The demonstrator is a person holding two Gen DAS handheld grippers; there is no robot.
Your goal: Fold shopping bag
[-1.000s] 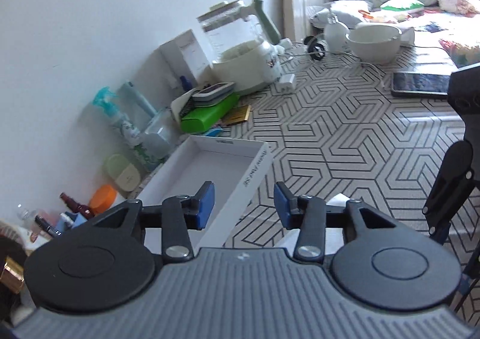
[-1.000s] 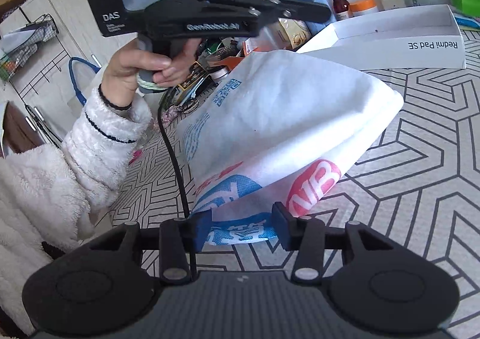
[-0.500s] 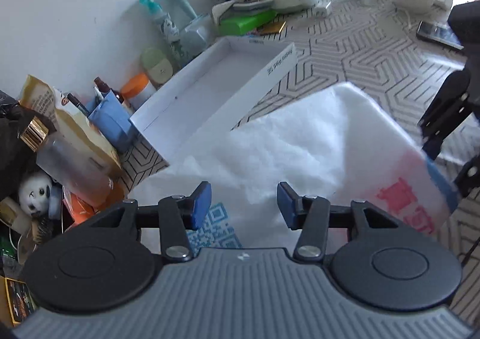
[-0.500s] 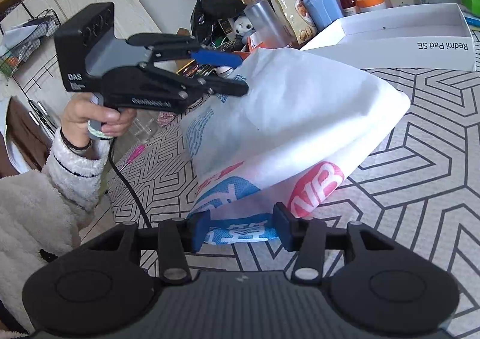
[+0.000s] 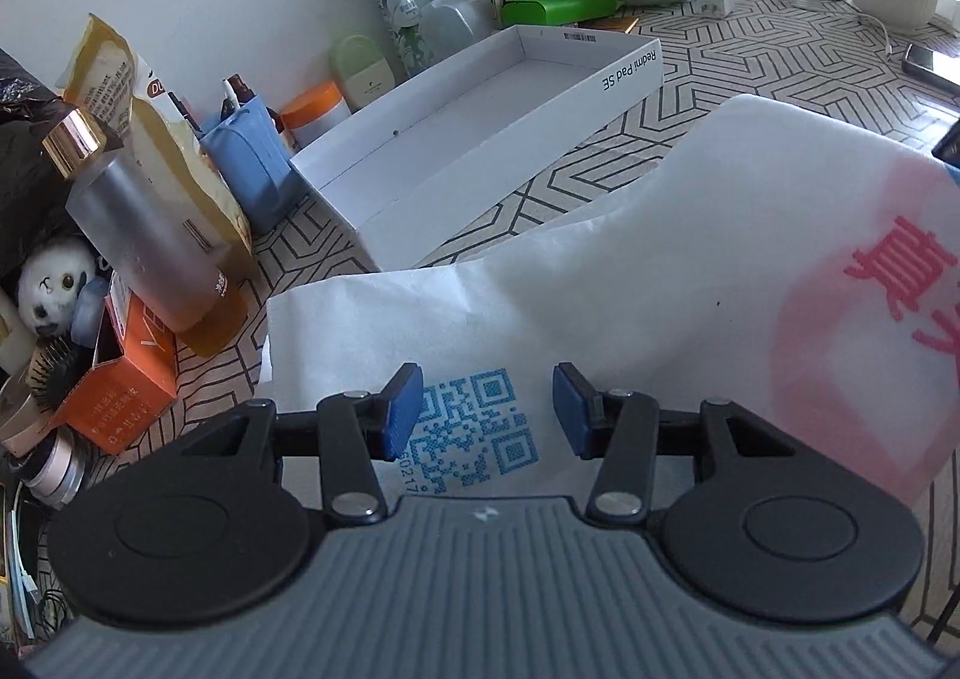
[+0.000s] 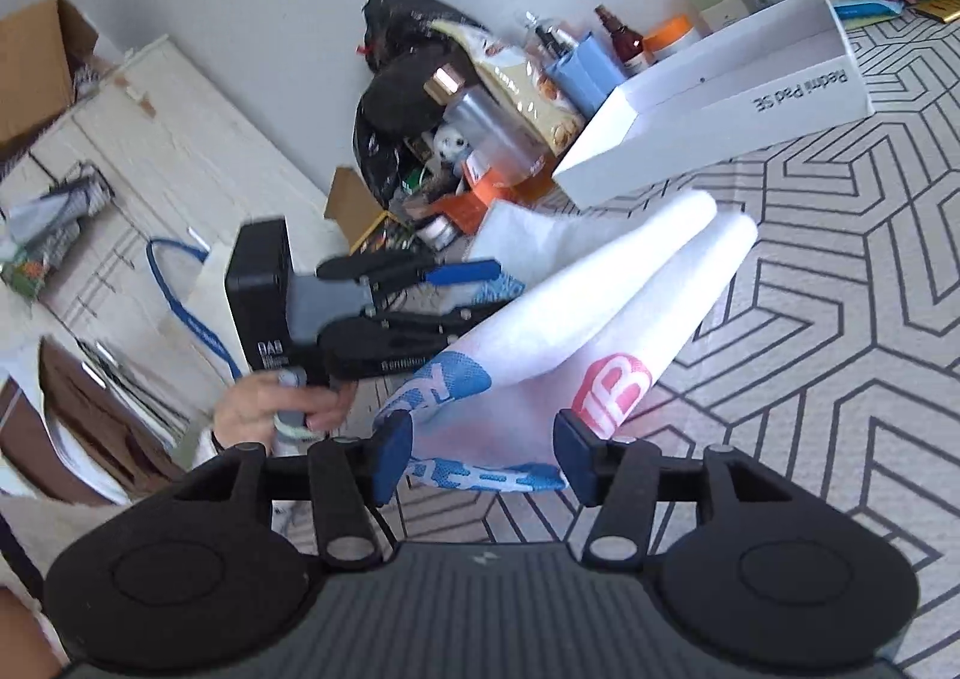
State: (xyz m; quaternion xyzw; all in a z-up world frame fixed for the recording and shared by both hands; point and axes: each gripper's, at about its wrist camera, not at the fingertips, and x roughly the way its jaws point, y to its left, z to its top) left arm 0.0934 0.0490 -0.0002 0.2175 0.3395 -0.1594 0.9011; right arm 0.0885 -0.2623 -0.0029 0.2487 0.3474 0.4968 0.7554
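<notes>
Both grippers hover at the white non-woven shopping bag with blue and red print, which is draped over the geometric-patterned tabletop just in front of the shallow white cardboard box lid. Left gripper stands released, blue pads apart above the bag's blue QR code. Right gripper is spread too, the bag's printed edge lying between its pads; whether they touch it I cannot tell. Beside the lid's far end crowd a silver gold-capped bottle and an orange carton.
</notes>
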